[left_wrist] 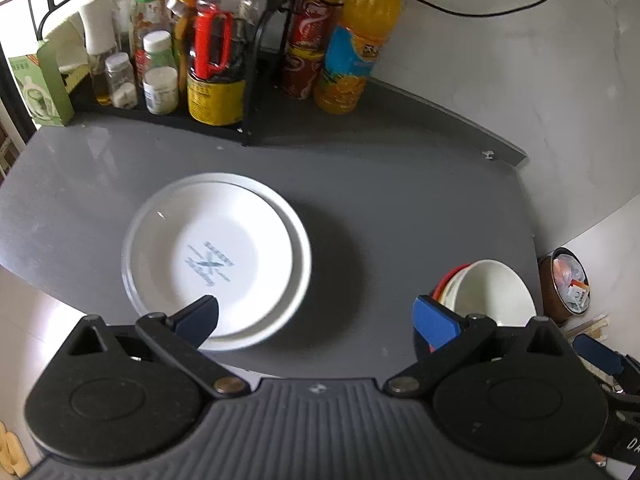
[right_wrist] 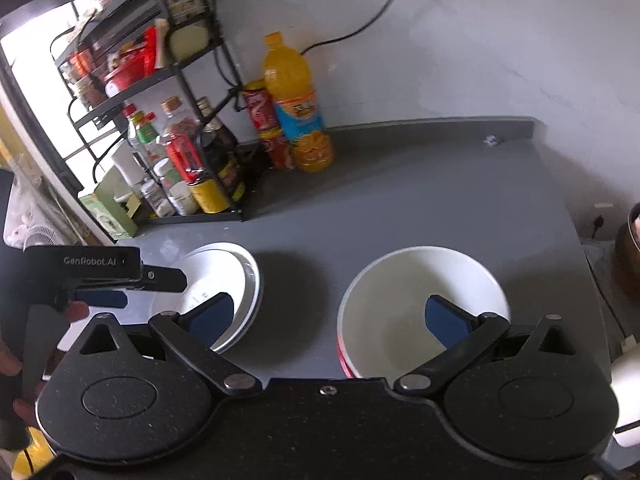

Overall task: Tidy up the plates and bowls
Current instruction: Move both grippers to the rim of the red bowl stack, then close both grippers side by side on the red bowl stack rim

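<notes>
Two white plates [left_wrist: 224, 256] lie stacked on the grey counter [left_wrist: 380, 200], the top one bearing a blue print. My left gripper [left_wrist: 316, 320] hovers open just in front of them, its left finger over the stack's near rim. A white bowl [right_wrist: 416, 300] sits nested in a red-rimmed bowl at the counter's right front. My right gripper [right_wrist: 336, 316] is open above the counter; its right finger hangs over the bowl, its left over the plates [right_wrist: 232, 292]. The bowl stack [left_wrist: 488, 292] also shows in the left wrist view, and the left gripper [right_wrist: 104, 280] shows in the right wrist view.
A black rack [right_wrist: 160, 128] crowded with bottles and jars stands at the back left. An orange juice bottle [left_wrist: 356, 48] and red cans [left_wrist: 308, 40] stand beside it by the wall. A brown bin [left_wrist: 564, 284] sits past the counter's right edge. A person's hand [right_wrist: 76, 312] holds the left gripper.
</notes>
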Action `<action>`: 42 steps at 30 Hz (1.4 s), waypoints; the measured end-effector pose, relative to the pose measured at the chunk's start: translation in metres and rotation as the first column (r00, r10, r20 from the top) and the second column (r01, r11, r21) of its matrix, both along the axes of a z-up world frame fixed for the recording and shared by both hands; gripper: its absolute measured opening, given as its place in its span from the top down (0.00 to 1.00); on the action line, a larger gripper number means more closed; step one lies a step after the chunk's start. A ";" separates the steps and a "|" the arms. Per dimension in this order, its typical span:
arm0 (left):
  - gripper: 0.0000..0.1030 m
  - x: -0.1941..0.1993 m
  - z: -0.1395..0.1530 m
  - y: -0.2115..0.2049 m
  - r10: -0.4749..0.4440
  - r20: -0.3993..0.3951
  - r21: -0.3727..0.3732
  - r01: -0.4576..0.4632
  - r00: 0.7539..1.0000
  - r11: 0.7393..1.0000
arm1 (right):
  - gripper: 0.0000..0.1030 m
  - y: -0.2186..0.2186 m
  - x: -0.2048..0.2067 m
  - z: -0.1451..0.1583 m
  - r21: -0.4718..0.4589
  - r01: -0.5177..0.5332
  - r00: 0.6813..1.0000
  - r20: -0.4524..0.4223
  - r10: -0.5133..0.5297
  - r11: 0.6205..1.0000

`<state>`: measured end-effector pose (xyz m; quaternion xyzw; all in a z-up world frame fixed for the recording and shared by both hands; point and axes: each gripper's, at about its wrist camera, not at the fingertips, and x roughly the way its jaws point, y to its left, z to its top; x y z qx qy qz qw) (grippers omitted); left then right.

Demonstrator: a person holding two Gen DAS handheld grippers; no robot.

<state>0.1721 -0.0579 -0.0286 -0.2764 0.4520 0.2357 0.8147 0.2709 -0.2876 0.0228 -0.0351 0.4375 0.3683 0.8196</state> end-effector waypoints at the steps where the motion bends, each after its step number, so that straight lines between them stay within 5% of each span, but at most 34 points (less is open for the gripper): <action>1: 0.00 0.003 -0.002 -0.004 -0.002 0.001 -0.009 0.002 1.000 1.000 | 0.00 -0.003 0.002 -0.001 -0.001 -0.001 1.000 -0.002 0.001 1.000; 14: 0.00 0.043 -0.031 -0.048 -0.020 -0.016 -0.043 0.020 1.000 0.999 | 0.02 -0.046 0.041 -0.029 0.014 0.057 0.998 -0.040 -0.056 0.998; 26: 0.07 0.092 -0.081 -0.073 -0.077 -0.068 -0.111 0.069 0.995 0.991 | 0.28 -0.074 0.077 -0.077 -0.053 0.103 0.977 -0.184 -0.111 0.993; 36: 0.38 0.102 -0.105 -0.071 -0.022 -0.068 -0.166 0.010 0.997 0.986 | 0.36 -0.071 0.094 -0.099 -0.070 0.064 0.969 -0.233 -0.078 0.996; 42: 0.48 0.106 -0.121 -0.070 0.006 -0.091 -0.191 -0.024 0.996 0.981 | 0.43 -0.065 0.104 -0.119 -0.111 0.067 0.961 -0.262 -0.094 0.992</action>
